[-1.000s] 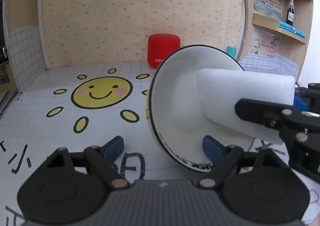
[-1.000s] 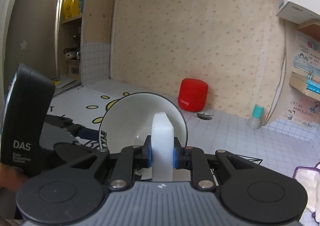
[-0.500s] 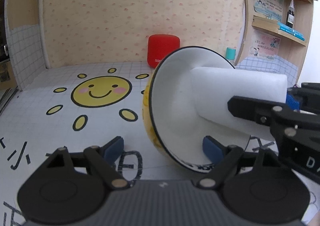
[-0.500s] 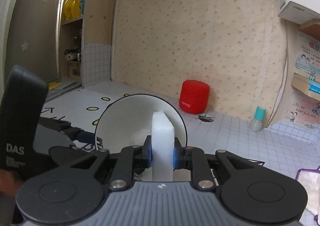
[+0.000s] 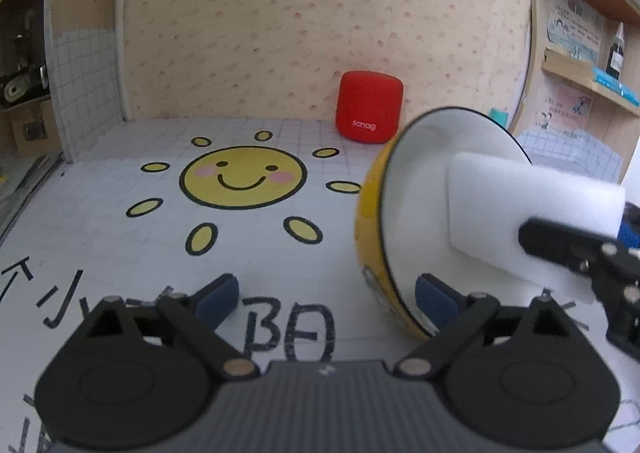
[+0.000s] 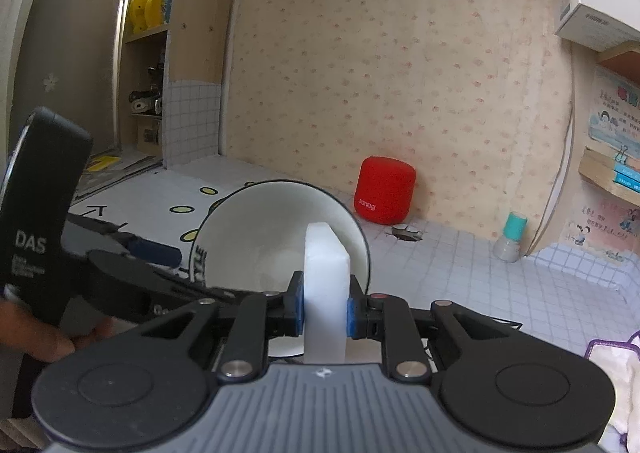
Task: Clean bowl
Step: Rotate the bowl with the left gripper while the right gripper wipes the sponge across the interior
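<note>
**A:** You're working on a white gridded table mat (image 5: 120, 253) printed with a smiling yellow sun (image 5: 243, 177), backed by a speckled beige wall, with a red cylindrical speaker (image 5: 370, 107) standing against it. Where do you think you are with the bowl?

**B:** Somewhere in the wiping itself, I'd judge. Your round bowl, yellow outside and white inside with a dark rim (image 5: 416, 221), is tipped on its side with the opening turned towards your right hand. It sits near the middle of the mat, in front of the speaker.

**A:** And the tool?

**B:** Your right gripper (image 6: 325, 313) is clamped tight on the white foam sponge block (image 6: 326, 285), blue pads pressed on both its flat sides. The sponge's far end reaches well into the bowl; whether it presses on the inner wall I can't tell.

**A:** What about your left gripper (image 5: 326, 297)?

**B:** Its jaws are opening and stand wide. One blue pad sits just inside the bowl's lower rim, the other well off to the side over the mat, so nothing is pinched. That makes me uneasy: the bowl looks propped only by the rim on that pad and by the sponge.

**A:** What's left?

**B:** The inside looks plain white, with no dirt I can make out, so the wipe may be nearly done. You'd still have to withdraw the sponge and set the bowl upright.
</note>
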